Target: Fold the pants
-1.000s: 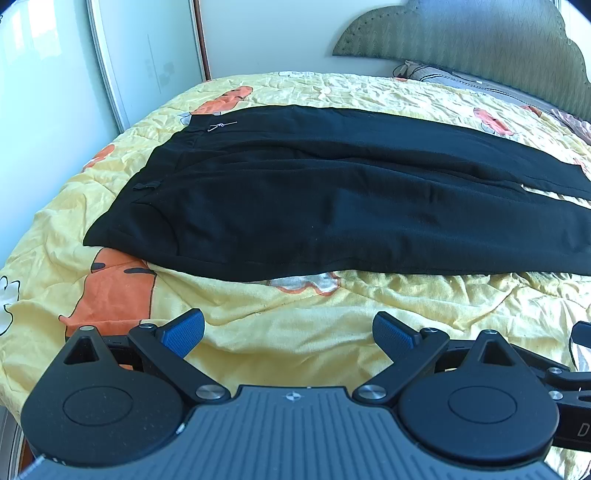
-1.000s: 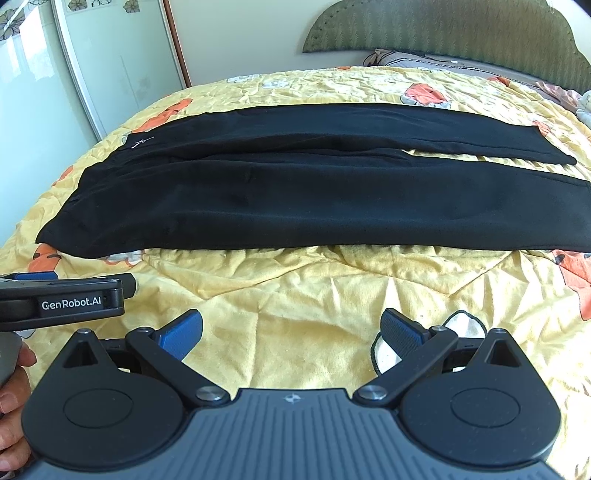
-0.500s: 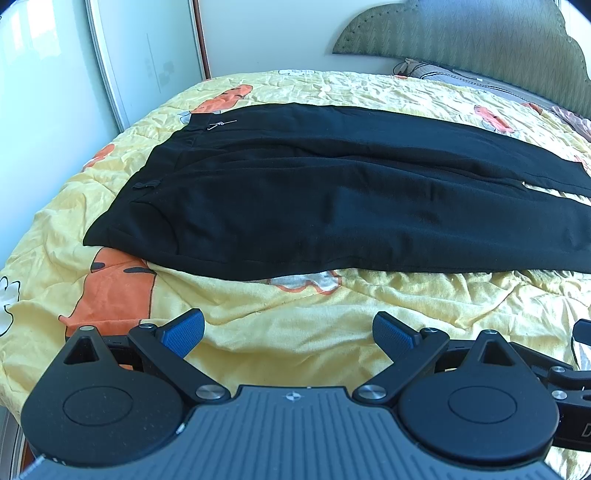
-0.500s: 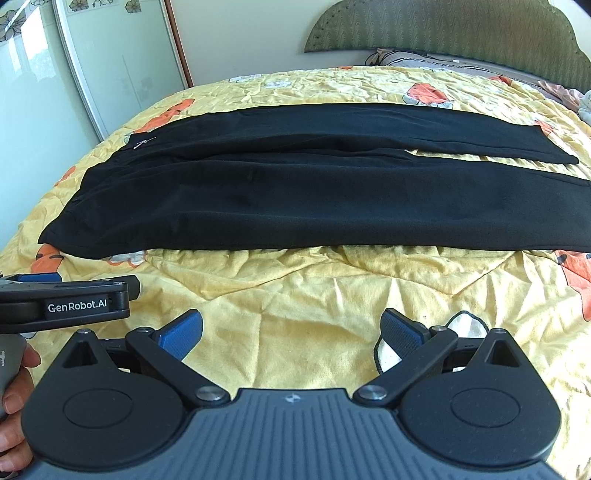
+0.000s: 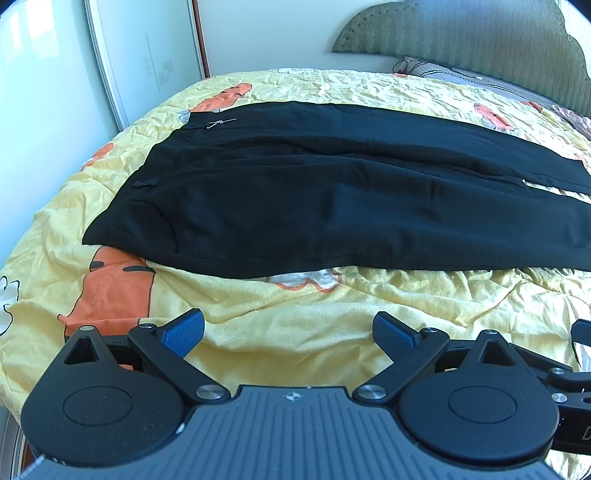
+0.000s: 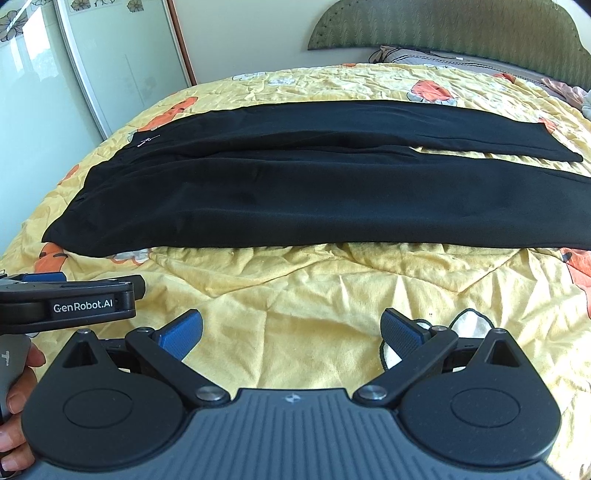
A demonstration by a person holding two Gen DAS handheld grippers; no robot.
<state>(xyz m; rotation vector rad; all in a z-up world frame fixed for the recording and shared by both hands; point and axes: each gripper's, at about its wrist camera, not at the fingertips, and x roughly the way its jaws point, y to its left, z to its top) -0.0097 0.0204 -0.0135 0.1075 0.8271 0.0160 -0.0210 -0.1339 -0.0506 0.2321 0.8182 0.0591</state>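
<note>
**Pants lie crosswise, ahead of both grippers**

The black pants [image 5: 332, 206] stretch left–right across the bed [image 5: 295, 317], waistband at left (nearer the left gripper [image 5: 288, 332]), cuffs toward the right gripper [image 6: 291, 332]. Both grippers gape wide, holding nothing, short of the near edge.

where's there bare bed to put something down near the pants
Free: the quilt strip between the pants and both open grippers, left, right; also beyond them, toward the headboard. The middle is covered.
</note>
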